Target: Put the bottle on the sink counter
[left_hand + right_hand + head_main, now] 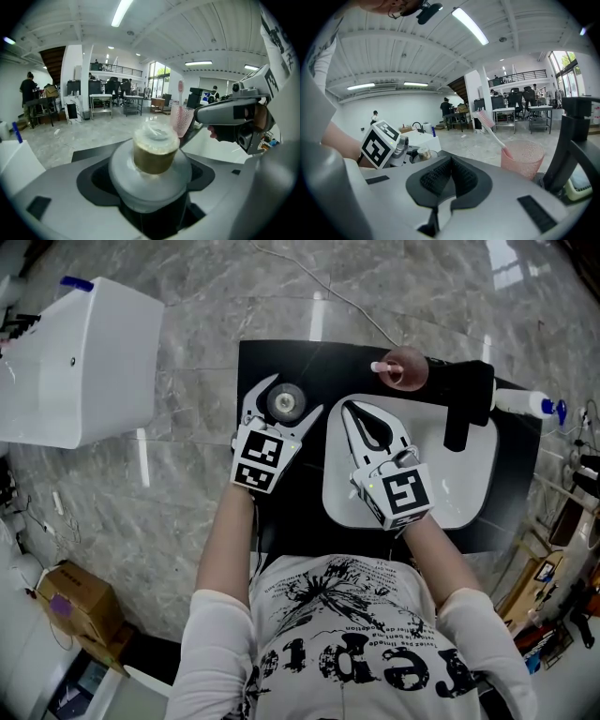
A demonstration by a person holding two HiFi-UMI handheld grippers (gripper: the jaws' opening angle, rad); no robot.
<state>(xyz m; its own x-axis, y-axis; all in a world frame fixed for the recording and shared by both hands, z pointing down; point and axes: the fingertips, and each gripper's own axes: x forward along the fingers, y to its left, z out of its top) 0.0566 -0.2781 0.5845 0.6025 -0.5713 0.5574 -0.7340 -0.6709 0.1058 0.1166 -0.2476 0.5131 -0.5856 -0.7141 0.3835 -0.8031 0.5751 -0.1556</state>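
Left gripper view: my left gripper (289, 399) clamps the bottle (152, 152), right gripper (450, 173) closed, empty; a hasty release could tip it rightward.

I'm seeing a bright, evenly lit hall. Long ceiling lamps (123, 11) give most of the light, and a window (161, 75) at the back adds daylight. In the head view the lamps show as white glare streaks on the polished floor (319, 315), and shadows are faint and soft. Both gripper views bow hard at the rim, with black corners. The bottle (155, 150) sits so near the left lens that it looks soft; the hall behind is crisper.
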